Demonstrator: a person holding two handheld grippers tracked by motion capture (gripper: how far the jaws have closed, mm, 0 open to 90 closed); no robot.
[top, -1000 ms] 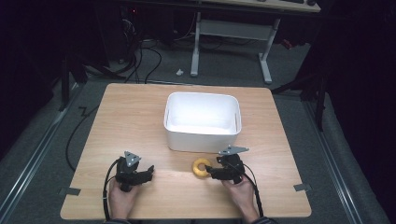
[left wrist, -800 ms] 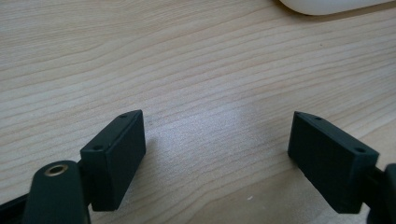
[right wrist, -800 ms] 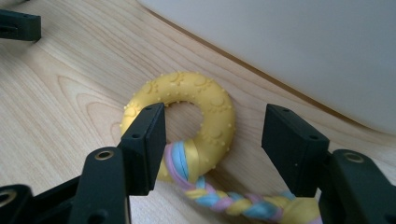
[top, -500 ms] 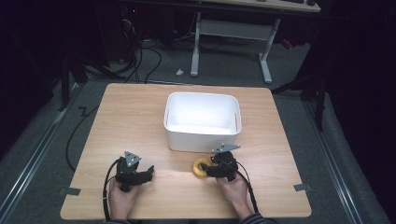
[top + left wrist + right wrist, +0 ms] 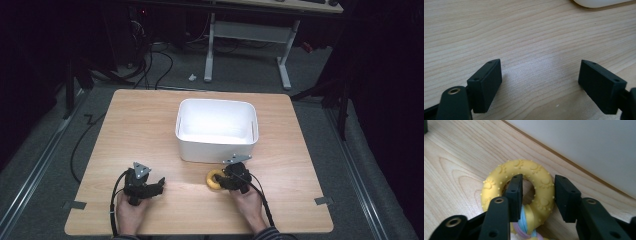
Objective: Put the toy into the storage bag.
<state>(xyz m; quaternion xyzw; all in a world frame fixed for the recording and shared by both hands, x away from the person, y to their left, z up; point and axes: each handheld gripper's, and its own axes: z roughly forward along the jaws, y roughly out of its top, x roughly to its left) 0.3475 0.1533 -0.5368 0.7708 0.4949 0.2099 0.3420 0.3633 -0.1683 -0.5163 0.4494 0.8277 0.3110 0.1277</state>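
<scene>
The work is only at its beginning, I judge: the yellow ring toy [image 5: 215,179] lies on the counter [image 5: 145,125], at the near side, a little right of the middle, and the white tub [image 5: 216,131] just beyond it has nothing inside that I can see. So the grasp is being made now, and the lifting and the carrying to the tub, if that is the goal, are not yet done.

My right claw [image 5: 537,192] is at the toy. Its jaws have just been closing, and the ring is between them: one jaw stands in the hole of the ring, the other stands outside, on the side toward the tub, so the right part of the ring sits between the two pads. The inner pad [image 5: 515,192] seems to touch the rubber; the outer one is very close, but if it presses already I cannot tell for sure. The toy has small bumps and paw prints, and a blue and violet cord is tied on its near part.

My left claw [image 5: 539,82] is spread wide over bare wood and holds nothing. In the high view it rests at the near left, well apart from the toy.

Farther away, beyond the counter, there is the grey floor with cables and the legs of another table.
</scene>
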